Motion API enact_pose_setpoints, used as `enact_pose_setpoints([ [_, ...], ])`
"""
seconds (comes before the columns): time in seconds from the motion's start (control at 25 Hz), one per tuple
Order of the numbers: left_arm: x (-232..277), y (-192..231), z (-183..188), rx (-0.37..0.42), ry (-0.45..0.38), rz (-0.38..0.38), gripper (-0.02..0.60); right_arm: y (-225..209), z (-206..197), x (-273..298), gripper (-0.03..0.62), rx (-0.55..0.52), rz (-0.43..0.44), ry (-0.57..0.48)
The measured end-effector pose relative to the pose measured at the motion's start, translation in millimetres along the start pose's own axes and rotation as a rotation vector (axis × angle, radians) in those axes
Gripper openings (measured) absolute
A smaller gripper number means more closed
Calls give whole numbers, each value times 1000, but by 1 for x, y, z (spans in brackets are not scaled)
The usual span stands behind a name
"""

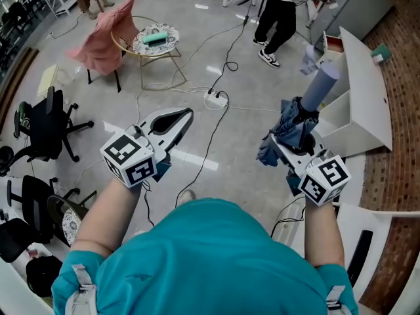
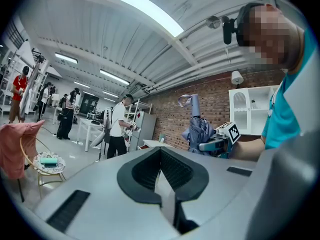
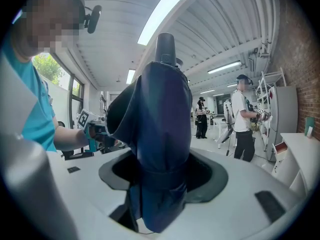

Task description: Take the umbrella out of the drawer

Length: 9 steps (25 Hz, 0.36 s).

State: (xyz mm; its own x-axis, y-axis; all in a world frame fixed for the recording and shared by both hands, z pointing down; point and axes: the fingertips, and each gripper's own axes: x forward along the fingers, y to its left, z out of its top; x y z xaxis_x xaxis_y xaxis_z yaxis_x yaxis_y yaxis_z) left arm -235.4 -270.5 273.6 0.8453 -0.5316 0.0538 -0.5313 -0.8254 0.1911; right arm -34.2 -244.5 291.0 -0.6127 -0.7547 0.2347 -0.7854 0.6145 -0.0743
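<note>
Two claws, one loaded: the right claw (image 1: pixel 286 147) clamps the folded umbrella (image 1: pixel 296 122), whose long axis runs far-right from the jaws toward the open drawer (image 1: pixel 341 131) (already clear of it). The left claw (image 1: pixel 182 119), closed on nothing, hangs well apart to the left.

Folded umbrella, clear of the drawer and held in the air.

We find the umbrella (image 1: pixel 293 126) at centre right of the head view: collapsed, dark blue fabric loosely bunched and bound by a strap, its grey cylindrical end tilted toward the upper right. The right gripper (image 1: pixel 285 148) is clamped on its lower fabric. In the right gripper view it stands near upright at mid-frame (image 3: pixel 160 134). The open white drawer (image 1: pixel 331 120) sits just to its right in frame.
</note>
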Motion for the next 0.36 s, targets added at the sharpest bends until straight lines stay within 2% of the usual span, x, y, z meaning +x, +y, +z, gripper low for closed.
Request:
enact_pose_setpoints([
  [0.36, 2, 0, -3, -8, 5, 0, 15, -1, 0, 2, 273, -5, 9, -8],
])
